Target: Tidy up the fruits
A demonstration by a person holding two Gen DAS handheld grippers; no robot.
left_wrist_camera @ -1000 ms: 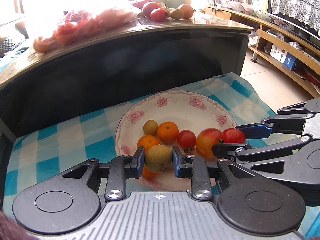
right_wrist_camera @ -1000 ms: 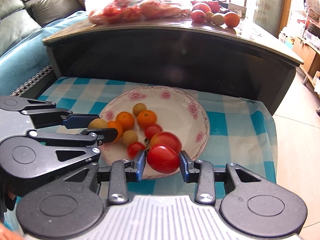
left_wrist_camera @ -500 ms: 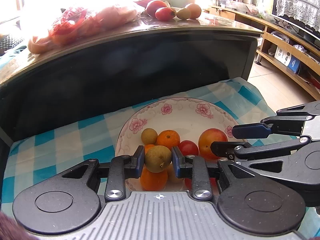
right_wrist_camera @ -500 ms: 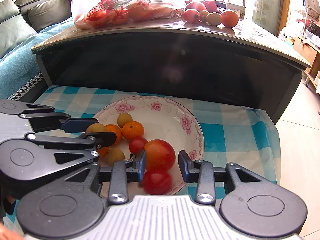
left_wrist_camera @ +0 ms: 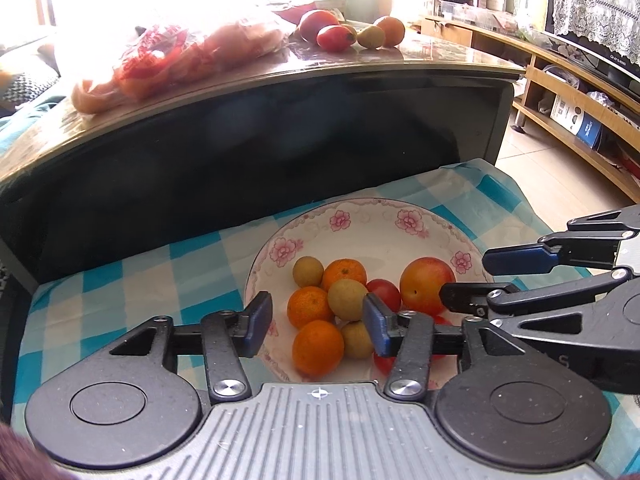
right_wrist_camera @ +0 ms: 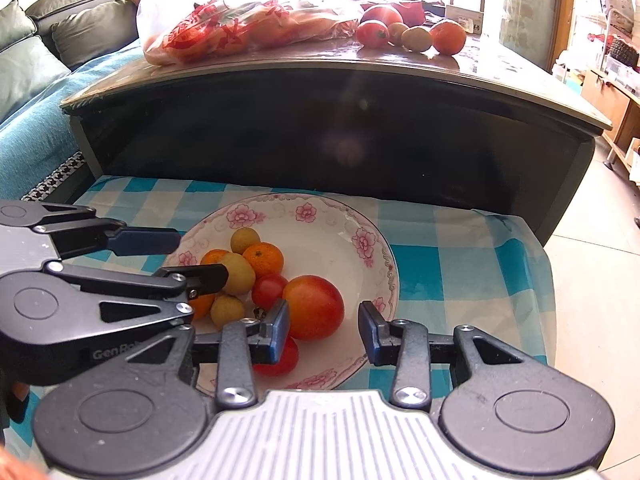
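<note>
A white floral plate on a blue checked cloth holds several fruits: small oranges, yellow-green longans, red tomatoes and a large red-orange tomato. My left gripper is open and empty above the plate's near side. My right gripper is open and empty, with the large tomato lying just beyond its fingers. Each gripper shows in the other's view, the right one and the left one.
A dark table rises behind the plate. On its top lie a plastic bag of fruit and loose fruits. A sofa stands at left and wooden shelves at right.
Both grippers opened. The left let go of a longan and the right let go of a red tomato; both fruits now lie on the plate. Both grippers pulled back.
</note>
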